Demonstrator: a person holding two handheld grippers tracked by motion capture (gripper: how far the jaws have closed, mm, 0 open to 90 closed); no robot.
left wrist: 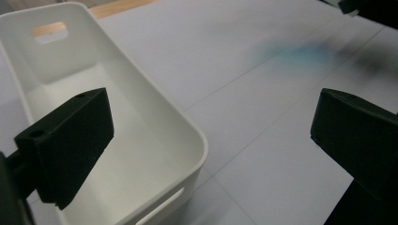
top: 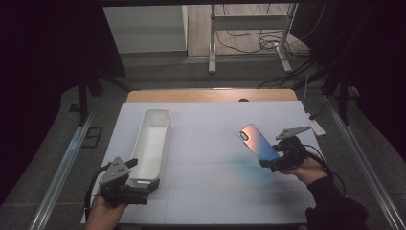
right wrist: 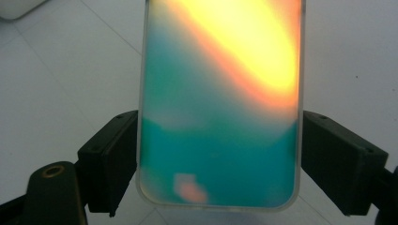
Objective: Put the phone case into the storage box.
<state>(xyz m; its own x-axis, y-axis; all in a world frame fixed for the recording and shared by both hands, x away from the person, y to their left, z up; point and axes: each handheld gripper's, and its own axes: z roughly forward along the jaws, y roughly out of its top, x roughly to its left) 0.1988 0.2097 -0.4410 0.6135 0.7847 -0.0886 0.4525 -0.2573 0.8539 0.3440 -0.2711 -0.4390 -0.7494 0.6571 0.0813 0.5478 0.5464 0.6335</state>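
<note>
Figure: carrying an iridescent phone case [top: 257, 142] toward a long white plastic bin [top: 152, 139]. The right gripper [top: 274, 162] is pinching the case across its width, one black jaw pressing each long edge near its lower end, as the right gripper view shows [right wrist: 219, 103]. The case is hanging above the white table [top: 210, 191], tilting up toward ten o'clock from the gripper, well apart from the bin lying at nine o'clock. The left gripper [top: 142, 188] is hovering with jaws spread at the bin's near end; in the left gripper view one jaw is over the bin's interior [left wrist: 117, 154], the other over bare table. To do this step well, the carrier should probably be keeping the pinch steady, levelling the case along the bin's long axis, and lowering it inside before releasing; the left gripper could be steadying the wall.
</note>
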